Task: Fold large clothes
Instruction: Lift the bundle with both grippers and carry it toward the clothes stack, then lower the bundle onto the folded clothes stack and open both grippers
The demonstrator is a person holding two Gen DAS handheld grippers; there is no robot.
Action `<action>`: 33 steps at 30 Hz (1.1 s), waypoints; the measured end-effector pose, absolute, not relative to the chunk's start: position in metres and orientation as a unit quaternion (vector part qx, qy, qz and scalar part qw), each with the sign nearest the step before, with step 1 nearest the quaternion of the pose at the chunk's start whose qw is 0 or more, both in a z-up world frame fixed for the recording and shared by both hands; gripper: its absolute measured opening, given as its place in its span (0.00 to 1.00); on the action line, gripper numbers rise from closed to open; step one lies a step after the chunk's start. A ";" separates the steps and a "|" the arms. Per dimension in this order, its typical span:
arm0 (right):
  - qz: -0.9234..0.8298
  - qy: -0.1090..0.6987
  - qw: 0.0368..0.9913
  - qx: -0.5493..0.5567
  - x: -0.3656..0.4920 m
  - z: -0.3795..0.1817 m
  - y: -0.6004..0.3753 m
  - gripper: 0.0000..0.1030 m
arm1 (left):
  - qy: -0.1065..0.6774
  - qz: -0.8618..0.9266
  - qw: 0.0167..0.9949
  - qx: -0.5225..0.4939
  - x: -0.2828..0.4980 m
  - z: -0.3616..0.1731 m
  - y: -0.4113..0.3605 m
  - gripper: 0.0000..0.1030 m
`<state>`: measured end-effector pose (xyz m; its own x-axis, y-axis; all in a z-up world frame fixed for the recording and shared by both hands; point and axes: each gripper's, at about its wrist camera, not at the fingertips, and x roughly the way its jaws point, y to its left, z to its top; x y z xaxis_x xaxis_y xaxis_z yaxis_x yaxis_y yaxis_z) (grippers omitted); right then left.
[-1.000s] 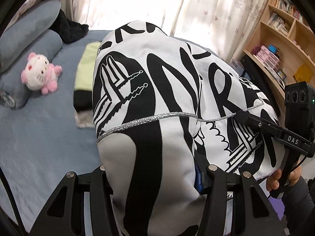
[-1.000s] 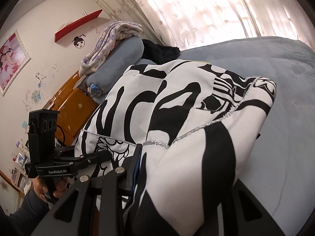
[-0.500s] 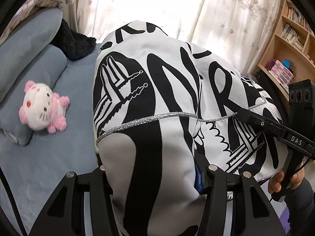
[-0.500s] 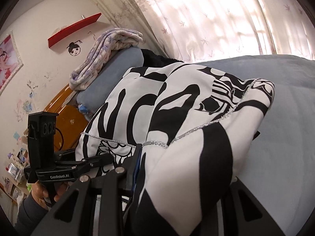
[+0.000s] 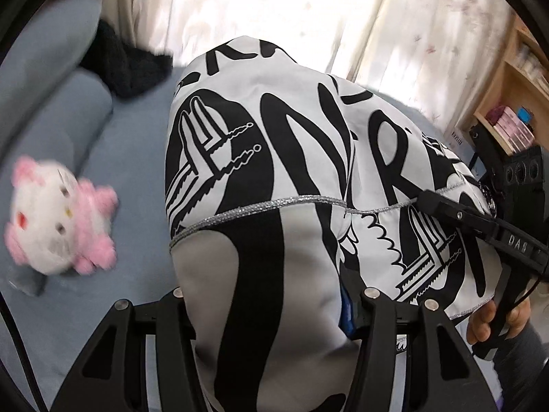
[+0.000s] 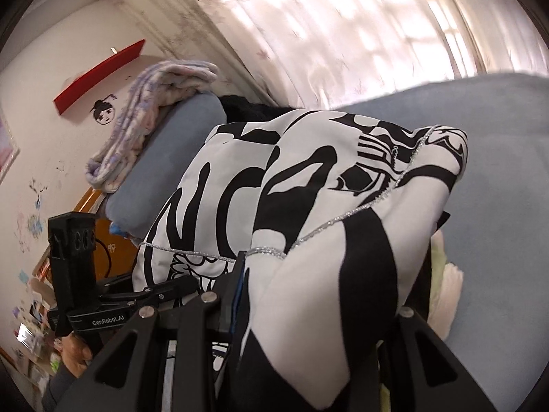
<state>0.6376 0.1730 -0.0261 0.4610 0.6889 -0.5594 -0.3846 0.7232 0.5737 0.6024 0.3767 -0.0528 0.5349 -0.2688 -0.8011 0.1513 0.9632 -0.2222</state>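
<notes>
The right tongs [image 5: 425,202], seen from the left wrist view at about three o'clock, carry the white letters "DAS" on their black arm. In the right wrist view the left tongs [image 6: 185,283], at about eight o'clock, bear the white brand "GenRobot.AI" along their black side bar. The black-and-white garment [image 5: 281,178] is printed with large stylised black letters: an "R" reads plainly at about two o'clock in the left wrist view, and in the right wrist view "N" and "C" stand side by side near the centre; the rest of the lettering is folded over and cannot be read as words.
</notes>
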 end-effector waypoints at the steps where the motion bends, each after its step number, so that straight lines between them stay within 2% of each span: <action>1: 0.317 0.416 0.831 0.189 0.641 -0.040 0.172 0.30 | 0.476 -0.117 0.869 -0.063 0.606 -0.063 0.378 0.56; 10: 0.305 0.425 0.831 0.191 0.637 -0.086 0.161 0.34 | 0.489 -0.124 0.859 -0.088 0.616 -0.107 0.394 0.82; 16: 0.306 0.425 0.831 0.185 0.638 -0.107 0.163 0.43 | 0.488 -0.142 0.850 -0.139 0.616 -0.139 0.414 0.92; 23: 0.302 0.433 0.830 0.178 0.632 -0.106 0.163 0.56 | 0.472 -0.132 0.865 -0.105 0.604 -0.131 0.405 0.93; 26: 0.280 0.448 0.833 0.163 0.630 -0.096 0.159 0.65 | 0.466 -0.105 0.876 -0.068 0.597 -0.113 0.396 0.93; 31: 0.233 0.468 0.836 0.166 0.631 -0.063 0.135 0.66 | 0.426 -0.061 0.902 -0.032 0.583 -0.071 0.400 0.92; 33: 0.216 0.448 0.852 0.164 0.628 -0.047 0.126 0.66 | 0.401 -0.045 0.914 -0.047 0.579 -0.051 0.407 0.85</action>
<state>0.6280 0.1263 -0.0472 0.5061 0.5149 -0.6919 -0.2209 0.8528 0.4732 0.5788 0.4067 -0.0511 0.6746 -0.1208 -0.7282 0.0454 0.9914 -0.1225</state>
